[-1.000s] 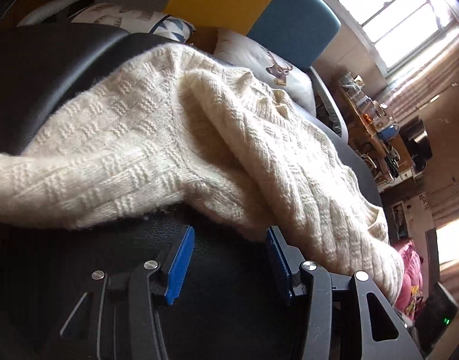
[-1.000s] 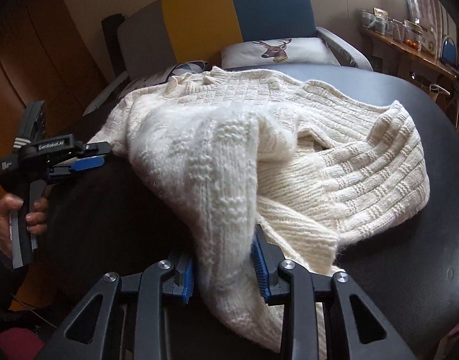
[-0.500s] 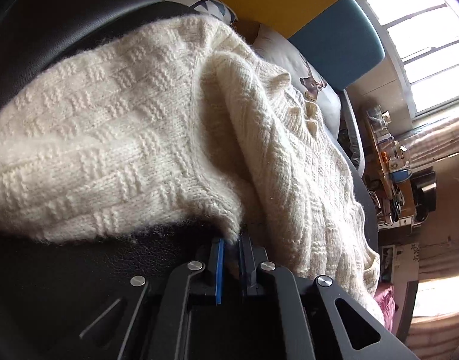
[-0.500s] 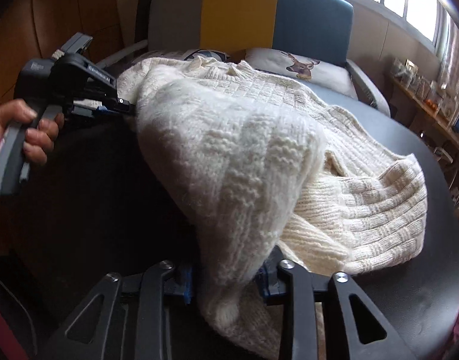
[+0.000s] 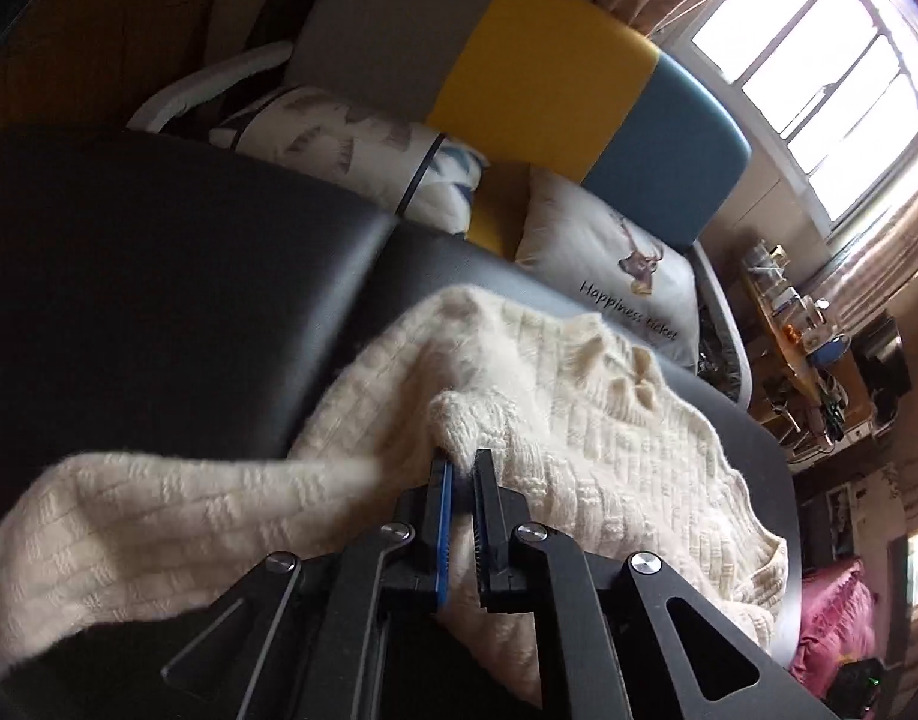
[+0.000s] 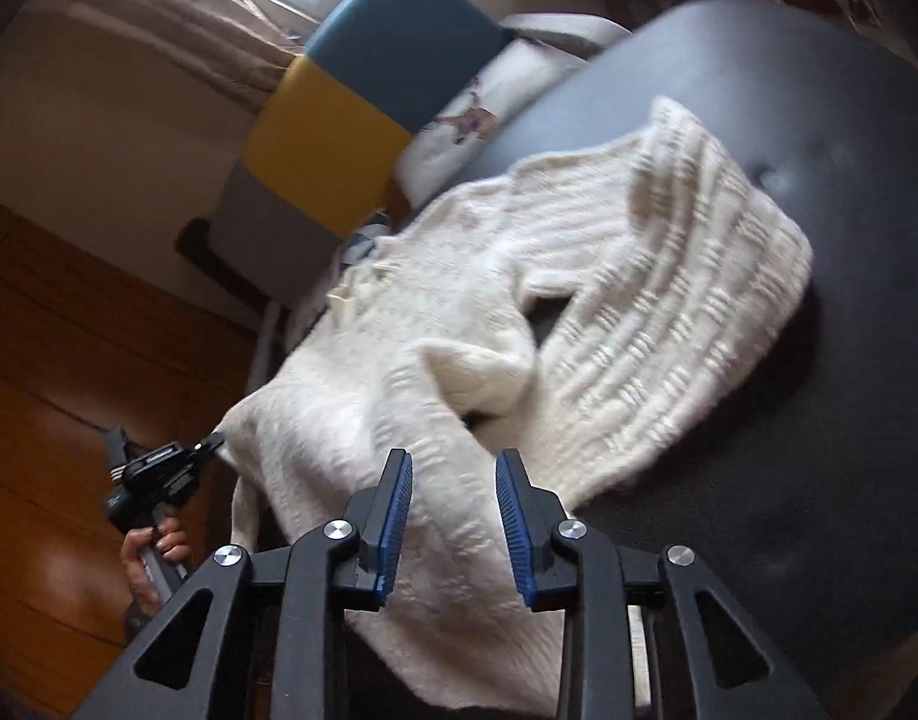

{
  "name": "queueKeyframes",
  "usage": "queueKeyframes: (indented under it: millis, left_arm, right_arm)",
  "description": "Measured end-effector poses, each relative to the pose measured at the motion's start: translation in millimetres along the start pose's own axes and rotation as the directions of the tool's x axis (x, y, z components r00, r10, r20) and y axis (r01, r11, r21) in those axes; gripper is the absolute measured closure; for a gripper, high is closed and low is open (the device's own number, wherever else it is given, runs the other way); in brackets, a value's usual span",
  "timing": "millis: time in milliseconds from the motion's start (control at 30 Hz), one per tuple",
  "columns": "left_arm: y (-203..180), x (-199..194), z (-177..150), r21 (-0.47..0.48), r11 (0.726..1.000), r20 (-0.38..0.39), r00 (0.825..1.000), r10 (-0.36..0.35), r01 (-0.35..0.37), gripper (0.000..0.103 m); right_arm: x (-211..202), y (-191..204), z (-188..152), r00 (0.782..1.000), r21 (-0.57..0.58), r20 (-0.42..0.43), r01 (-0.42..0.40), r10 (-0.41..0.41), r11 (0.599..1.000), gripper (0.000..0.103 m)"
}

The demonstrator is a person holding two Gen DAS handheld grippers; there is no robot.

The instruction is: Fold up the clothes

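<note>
A dark padded bench [image 5: 177,276] fills the foreground. Behind it stands a chair [image 5: 537,60] with a back in grey, yellow and blue panels, holding a leaf-print cushion [image 5: 351,150] and a white cushion [image 5: 615,264] with a deer picture. Bright daylight comes through a paned window [image 5: 819,60] framed by curtains. A cluttered shelf [image 5: 801,324] runs below the window. Wooden panelling [image 6: 69,360] covers the wall on the other side.
</note>
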State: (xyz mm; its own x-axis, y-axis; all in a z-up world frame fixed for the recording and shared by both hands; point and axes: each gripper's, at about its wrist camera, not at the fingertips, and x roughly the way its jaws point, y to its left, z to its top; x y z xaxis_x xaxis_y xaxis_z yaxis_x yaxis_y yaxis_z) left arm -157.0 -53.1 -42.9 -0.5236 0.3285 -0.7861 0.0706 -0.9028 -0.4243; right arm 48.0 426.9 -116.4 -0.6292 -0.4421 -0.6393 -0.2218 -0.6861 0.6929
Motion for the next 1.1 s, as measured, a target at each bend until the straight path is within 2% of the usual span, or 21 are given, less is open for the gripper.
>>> queueKeyframes:
  millis: [33,100,133,200,267,333,367,467,567,633,733,867,967,1033,1100]
  left_arm:
    - [1.5,-4.0,-10.4,0.035,0.999,-0.004,1.0,0.001,0.0,0.097]
    - [3.7,-12.4,-31.5,0.111,0.994,-0.008,1.0,0.005,-0.004,0.097]
    - [-1.6,-18.7,-45.8,0.188,0.982,0.016,0.999,0.033,-0.035,0.097]
    - [-15.0,-32.5,-78.7,0.34,0.936,0.067,0.995,0.076,-0.095,0.097]
    - [-26.1,-43.3,-105.4,0.437,0.885,0.118,0.986,0.12,-0.16,0.097]
    - [-33.2,-56.7,-127.7,0.479,0.851,0.188,0.972,0.139,-0.214,0.097]
    - [-35.6,-63.3,-134.9,0.484,0.845,0.211,0.967,0.14,-0.228,0.097]
    - [-36.5,-76.4,-149.5,0.484,0.842,0.242,0.961,0.134,-0.24,0.092]
    - [-33.8,-77.6,-153.6,0.483,0.827,0.248,0.951,0.186,-0.288,0.092]
    - [-28.6,-74.5,-152.0,0.468,0.833,0.23,0.95,0.209,-0.296,0.092]
    - [-22.3,-71.3,-151.2,0.444,0.832,0.236,0.939,0.25,-0.333,0.092]
    - [-14.1,-70.9,-150.1,0.415,0.848,0.224,0.941,0.255,-0.329,0.091]
    - [-11.3,-68.6,-151.6,0.413,0.846,0.223,0.938,0.265,-0.337,0.082]
    - [-7.7,-65.0,-152.9,0.405,0.851,0.211,0.94,0.27,-0.335,0.066]
    - [2.3,-59.5,-152.6,0.364,0.887,0.152,0.958,0.243,-0.283,0.062]
  right_arm:
    - [1.5,0.1,-1.2,1.0,-0.008,-0.001,0.029,-0.029,1.0,0.073]
    - [0.5,12.8,-2.8,0.995,-0.101,0.026,0.102,-0.1,0.99,0.073]
    - [1.7,21.7,-1.8,0.991,-0.151,0.035,0.135,-0.131,0.979,0.073]
    - [8.7,40.5,0.6,0.982,-0.24,0.056,0.188,-0.18,0.953,0.073]
    - [20.4,55.2,1.8,0.974,-0.316,0.076,0.227,-0.213,0.921,0.073]
    - [38.3,69.0,2.4,0.972,-0.356,0.074,0.234,-0.223,0.905,0.073]
    - [47.4,75.5,2.1,0.973,-0.371,0.07,0.232,-0.222,0.899,0.073]
    - [66.6,94.5,-10.4,0.982,-0.413,0.04,0.185,-0.185,0.892,0.073]
    - [84.0,113.3,-28.3,0.984,-0.485,0.003,0.157,-0.178,0.86,0.073]
    - [91.7,119.4,-39.2,0.982,-0.52,-0.015,0.155,-0.191,0.84,0.073]
    - [99.9,124.0,-54.1,0.977,-0.559,-0.037,0.154,-0.21,0.815,0.073]
    - [103.6,119.0,-62.2,0.973,-0.559,-0.051,0.161,-0.227,0.814,0.073]
    - [100.7,113.8,-60.5,0.973,-0.544,-0.052,0.162,-0.226,0.823,0.073]
    - [97.9,114.4,-56.4,0.974,-0.541,-0.044,0.164,-0.222,0.825,0.073]
    - [93.8,120.6,-47.7,0.973,-0.566,-0.006,0.186,-0.229,0.803,0.073]
